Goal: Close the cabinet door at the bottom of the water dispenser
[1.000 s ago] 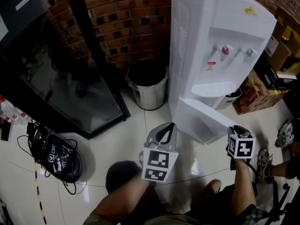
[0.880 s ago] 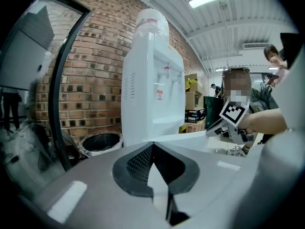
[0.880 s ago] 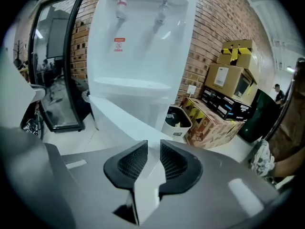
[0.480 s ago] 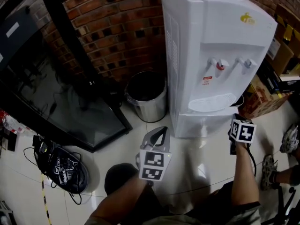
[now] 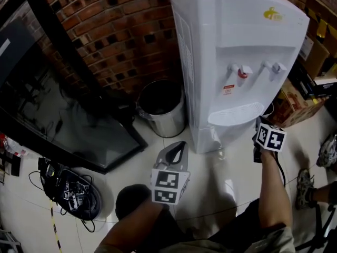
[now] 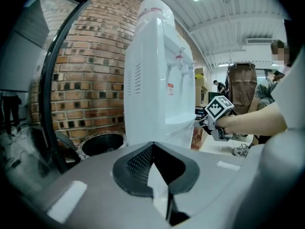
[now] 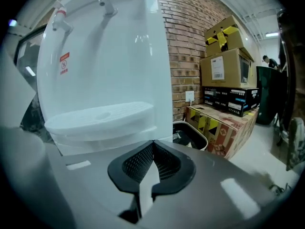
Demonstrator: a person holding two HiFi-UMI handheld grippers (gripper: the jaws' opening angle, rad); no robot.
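Note:
The white water dispenser (image 5: pixel 237 62) stands against the brick wall. Its bottom cabinet door (image 5: pixel 213 136) lies flush with the body below the drip tray (image 7: pixel 95 118). My right gripper (image 5: pixel 259 126) is at the dispenser's lower front right, just under the tray, with its jaws shut on nothing (image 7: pixel 152 147); whether it touches the door I cannot tell. The left gripper view shows that right gripper (image 6: pixel 214 120) beside the front of the dispenser (image 6: pixel 157 80). My left gripper (image 5: pixel 180 144) hovers over the floor in front of the dispenser's left corner, apart from it, jaws shut and empty (image 6: pixel 152 149).
A steel bin (image 5: pixel 162 107) with a black liner stands left of the dispenser. A black glass-fronted case (image 5: pixel 63 120) leans further left, with a cabled device (image 5: pixel 73 194) on the floor. Cardboard boxes (image 7: pixel 224 66) stack at the right, with a small bin (image 7: pixel 190 136) before them.
The cabinet door, swung out a second ago, has gone flush against the dispenser. My right gripper followed it in toward the dispenser. The left gripper shifted slightly.

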